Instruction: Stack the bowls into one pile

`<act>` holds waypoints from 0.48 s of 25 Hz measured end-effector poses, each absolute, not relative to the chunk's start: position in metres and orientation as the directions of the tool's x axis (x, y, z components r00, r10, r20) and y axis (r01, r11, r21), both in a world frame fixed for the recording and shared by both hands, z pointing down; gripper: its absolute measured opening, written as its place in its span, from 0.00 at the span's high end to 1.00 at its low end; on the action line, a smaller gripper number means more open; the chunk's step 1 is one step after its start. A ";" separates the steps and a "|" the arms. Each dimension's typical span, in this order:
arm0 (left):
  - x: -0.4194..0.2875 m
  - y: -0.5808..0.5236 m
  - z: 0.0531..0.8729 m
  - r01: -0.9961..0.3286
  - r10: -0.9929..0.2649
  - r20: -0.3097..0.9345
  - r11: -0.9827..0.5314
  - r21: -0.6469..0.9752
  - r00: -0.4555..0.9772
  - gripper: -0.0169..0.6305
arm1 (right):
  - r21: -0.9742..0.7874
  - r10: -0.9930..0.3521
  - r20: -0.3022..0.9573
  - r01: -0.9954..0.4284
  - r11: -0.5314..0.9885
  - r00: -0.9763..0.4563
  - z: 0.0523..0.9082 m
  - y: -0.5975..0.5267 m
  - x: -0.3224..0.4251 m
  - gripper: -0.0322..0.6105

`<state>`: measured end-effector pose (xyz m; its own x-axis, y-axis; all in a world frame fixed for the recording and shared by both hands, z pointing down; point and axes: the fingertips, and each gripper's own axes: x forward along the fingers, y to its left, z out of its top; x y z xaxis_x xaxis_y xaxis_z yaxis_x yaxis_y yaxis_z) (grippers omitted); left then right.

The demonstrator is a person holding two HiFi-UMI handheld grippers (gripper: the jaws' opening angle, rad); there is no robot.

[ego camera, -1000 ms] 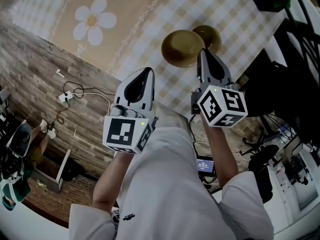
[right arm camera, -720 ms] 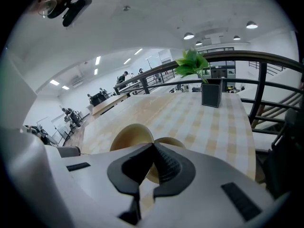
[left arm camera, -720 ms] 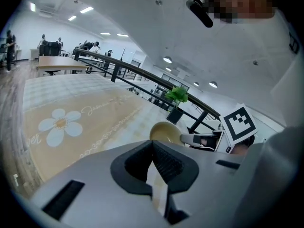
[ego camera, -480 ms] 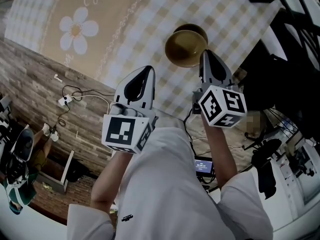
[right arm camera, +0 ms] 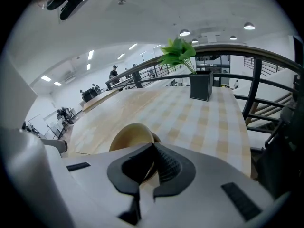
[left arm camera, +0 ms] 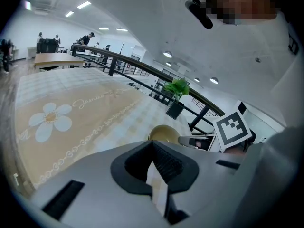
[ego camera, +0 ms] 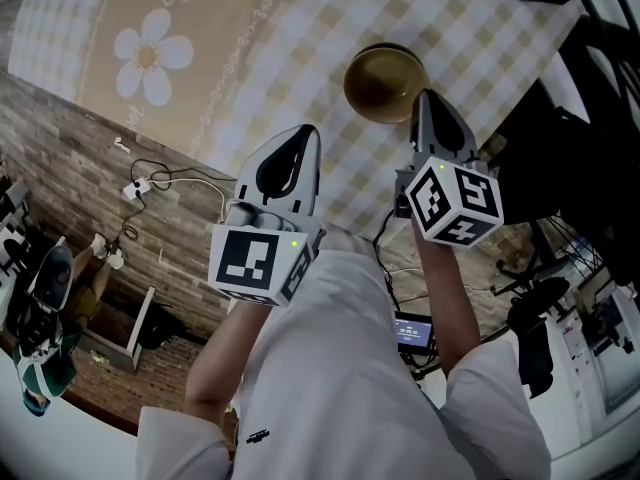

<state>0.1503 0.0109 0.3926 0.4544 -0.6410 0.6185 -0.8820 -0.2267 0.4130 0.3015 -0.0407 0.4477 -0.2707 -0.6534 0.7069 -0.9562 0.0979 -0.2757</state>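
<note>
A tan bowl [ego camera: 385, 80] sits on the checked tablecloth [ego camera: 300, 38] near the table's right end. Only a thin rim of a second, darker bowl [ego camera: 392, 48] shows behind it, and I cannot tell whether they are nested. The right gripper view shows the tan bowl [right arm camera: 130, 134] with the darker bowl's edge [right arm camera: 155, 137] beside it. My right gripper [ego camera: 425, 96] is shut and empty, its tip just short of the bowls. My left gripper [ego camera: 303, 133] is shut and empty, held off the table's near edge, left of the bowls. In the left gripper view the bowl [left arm camera: 164, 133] lies ahead to the right.
A black pot with a green plant [right arm camera: 200, 84] stands at the far end of the table. A daisy print [ego camera: 145, 60] marks the cloth at the left. Below the table edge, cables and a white plug [ego camera: 135, 188] lie on the wood floor. Dark equipment stands at the right.
The view has shifted, so the two bowls that showed side by side now overlap almost fully. Both grippers stay shut and sit slightly nearer the table.
</note>
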 end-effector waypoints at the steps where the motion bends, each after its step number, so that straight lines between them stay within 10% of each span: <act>1: 0.151 0.011 0.394 -0.882 -0.639 0.621 -0.225 0.414 0.454 0.94 | -0.267 -0.653 0.709 -0.959 0.100 -0.265 0.450 -0.042 0.302 0.89; 12: 0.152 0.021 0.404 -0.878 -0.615 0.637 -0.225 0.423 0.464 0.94 | -0.210 -0.655 0.733 -0.977 0.044 -0.187 0.462 -0.044 0.315 0.89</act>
<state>0.1516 0.0212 0.4044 0.4644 -0.6151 0.6372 -0.8778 -0.2246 0.4230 0.3153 -0.0436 0.4617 -0.1866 -0.6546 0.7326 -0.9768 0.0436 -0.2099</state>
